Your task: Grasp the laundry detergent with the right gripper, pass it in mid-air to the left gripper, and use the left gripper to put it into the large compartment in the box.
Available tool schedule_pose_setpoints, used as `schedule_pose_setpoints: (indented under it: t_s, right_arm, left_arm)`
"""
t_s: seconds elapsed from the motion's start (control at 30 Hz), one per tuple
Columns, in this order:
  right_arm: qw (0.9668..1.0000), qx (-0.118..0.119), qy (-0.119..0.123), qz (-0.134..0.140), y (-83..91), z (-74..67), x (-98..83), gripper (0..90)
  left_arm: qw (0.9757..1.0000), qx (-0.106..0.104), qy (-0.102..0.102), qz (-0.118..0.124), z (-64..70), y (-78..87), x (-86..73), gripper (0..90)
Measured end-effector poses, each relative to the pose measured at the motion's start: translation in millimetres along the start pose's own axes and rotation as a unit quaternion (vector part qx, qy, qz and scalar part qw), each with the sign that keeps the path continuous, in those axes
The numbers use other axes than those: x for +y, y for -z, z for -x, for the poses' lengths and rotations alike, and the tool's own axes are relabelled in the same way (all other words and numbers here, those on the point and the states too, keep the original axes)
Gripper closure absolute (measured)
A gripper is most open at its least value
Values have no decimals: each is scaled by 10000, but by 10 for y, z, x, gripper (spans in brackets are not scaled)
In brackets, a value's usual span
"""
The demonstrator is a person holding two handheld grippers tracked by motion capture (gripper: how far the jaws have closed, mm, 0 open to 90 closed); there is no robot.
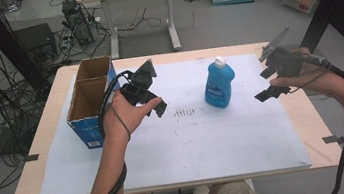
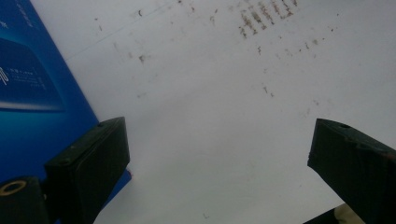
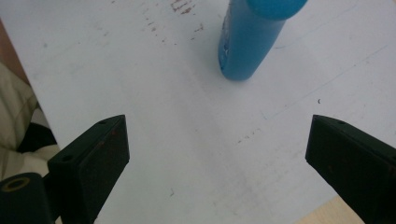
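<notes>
The blue bottle (image 1: 219, 82) stood upright mid-mat, well apart from the cardboard box (image 1: 91, 100). Both the left gripper (image 1: 152, 95) and right gripper (image 1: 270, 81) were held aloft, jaws spread, empty. A square, low approach was judged best.

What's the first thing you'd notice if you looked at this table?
A bright blue bottle with a white cap stands upright near the middle of the white board. An open cardboard box with blue sides sits at the board's left edge. A person holds an open hand-held gripper on each side: the left beside the box, the right beside the bottle.
</notes>
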State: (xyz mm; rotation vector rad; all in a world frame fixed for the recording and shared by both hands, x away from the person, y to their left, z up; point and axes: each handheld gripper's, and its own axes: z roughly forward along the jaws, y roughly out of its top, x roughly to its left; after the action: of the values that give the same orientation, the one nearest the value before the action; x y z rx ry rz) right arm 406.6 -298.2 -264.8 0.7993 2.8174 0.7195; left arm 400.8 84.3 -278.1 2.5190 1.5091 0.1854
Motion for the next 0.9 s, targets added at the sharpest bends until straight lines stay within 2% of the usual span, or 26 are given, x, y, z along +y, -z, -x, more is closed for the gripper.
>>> schedule_pose_setpoints:
  t_s: [0.03, 0.13, 0.17, 0.23, 0.5, 0.67, 0.9]
  right_arm:
    - [10000, 0, 0, 0, 0, 0, 0, 62]
    - [9991, -47, -281, 305, -109, 72, -79, 55]
    - [9991, -47, -281, 305, -109, 72, -79, 55]
    - [9975, -102, -400, 568, -191, 118, -124, 52]
    - [9941, -242, -488, 939, -416, 174, -166, 44]
    - [9902, -251, -476, 1286, -599, 204, -172, 39]
    - [9878, -285, -506, 1446, -803, 205, -158, 36]
  left_arm:
    - [10000, 0, 0, 0, 0, 0, 0, 56]
    - [10000, -11, -5, -26, -5, -7, 4, 56]
    - [10000, -4, -24, -28, -10, -11, 6, 56]
    - [10000, -3, -17, -31, -11, -19, 7, 56]
    - [10000, -11, -25, -62, -26, -38, 16, 56]
    - [10000, -10, -3, -49, -35, -52, 16, 56]
    - [10000, -25, 11, -90, -53, -69, 14, 56]
